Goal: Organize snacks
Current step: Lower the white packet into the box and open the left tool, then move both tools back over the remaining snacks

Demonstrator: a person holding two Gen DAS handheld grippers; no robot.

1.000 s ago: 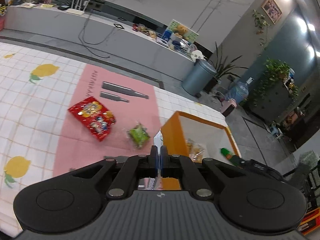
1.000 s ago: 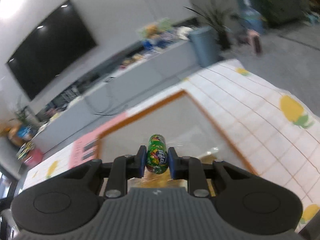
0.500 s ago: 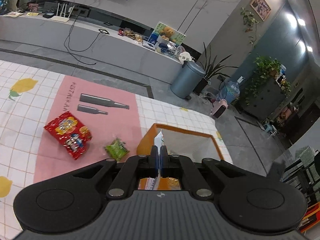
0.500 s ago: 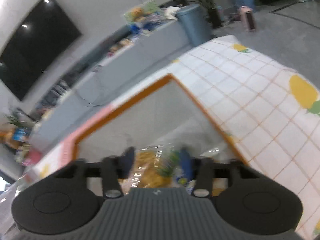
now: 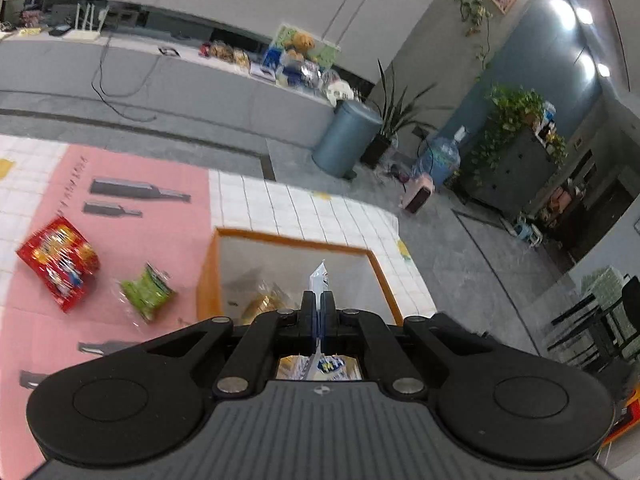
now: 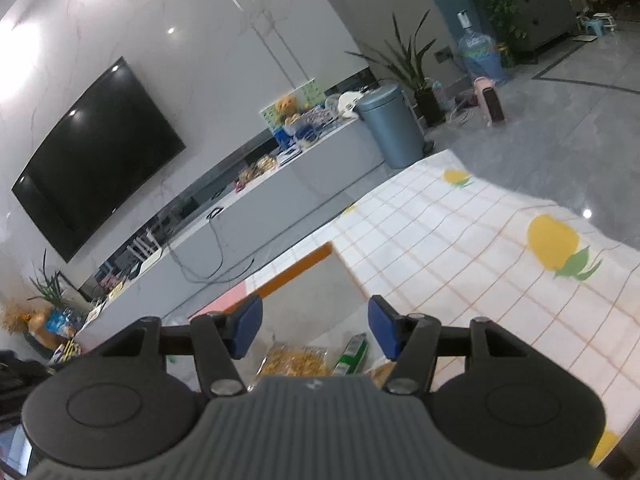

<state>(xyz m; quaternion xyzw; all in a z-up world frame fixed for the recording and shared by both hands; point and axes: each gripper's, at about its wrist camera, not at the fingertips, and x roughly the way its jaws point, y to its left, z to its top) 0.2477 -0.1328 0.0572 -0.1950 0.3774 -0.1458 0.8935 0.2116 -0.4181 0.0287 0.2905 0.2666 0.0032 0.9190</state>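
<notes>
Left gripper [image 5: 319, 300]: black fingers pressed together on a thin, flat white snack packet [image 5: 319, 276]; its pointed sealed edge stood up between the tips, the printed body hung below the jaws. Packet held above the orange-rimmed box [image 5: 294, 237], a rectangular bin with pale grey inner walls. Inside it, a crinkled clear bag of yellow snacks [image 5: 264, 300].

On the smooth pink mat [image 5: 160, 220], left of the box: a glossy red snack bag [image 5: 60, 266], roughly rectangular, lying flat; a smaller green packet in clear wrap [image 5: 146, 292] between it and the box, touching neither.

Right gripper [image 6: 315, 320]: released, blue pads wide apart, nothing between them. It hung over the same box [image 6: 296, 266]. Below its jaws, the yellow snack bag [image 6: 296, 360] and a green cylindrical tube [image 6: 354, 350] lay in the box, side by side. Checked tablecloth with lemon print [image 6: 460, 248] lay to the right
</notes>
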